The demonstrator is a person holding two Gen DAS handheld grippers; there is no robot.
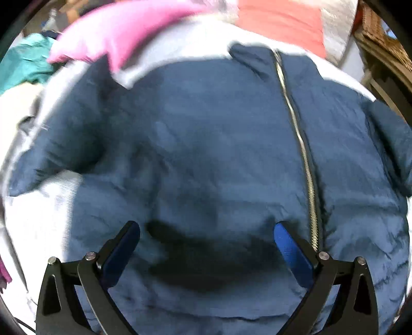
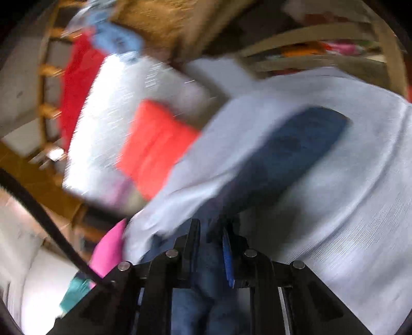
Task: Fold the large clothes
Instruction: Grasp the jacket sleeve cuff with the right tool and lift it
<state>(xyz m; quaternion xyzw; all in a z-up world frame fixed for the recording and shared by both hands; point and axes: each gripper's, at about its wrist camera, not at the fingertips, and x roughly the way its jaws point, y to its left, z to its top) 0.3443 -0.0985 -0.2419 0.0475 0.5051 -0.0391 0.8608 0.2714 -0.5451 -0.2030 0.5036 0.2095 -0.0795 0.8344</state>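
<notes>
A navy puffer jacket (image 1: pixel 206 141) with a silver zipper (image 1: pixel 303 154) lies spread, front up, on a pale sheet (image 1: pixel 41 221). My left gripper (image 1: pixel 207 226) hovers over the jacket's lower part, open, with nothing pinched between its blue pads. In the blurred right wrist view, my right gripper (image 2: pixel 211 226) is shut on navy fabric of the jacket. A navy sleeve (image 2: pixel 291 149) stretches away from the jaws across the pale sheet (image 2: pixel 360 206).
A pink cloth (image 1: pixel 116 31), a coral cloth (image 1: pixel 278 23) and a teal cloth (image 1: pixel 25 64) lie beyond the jacket. Wicker and wood furniture (image 1: pixel 381 38) stands at the right. A wooden shelf (image 2: pixel 322 43) and a black cable (image 2: pixel 46 221) show in the right wrist view.
</notes>
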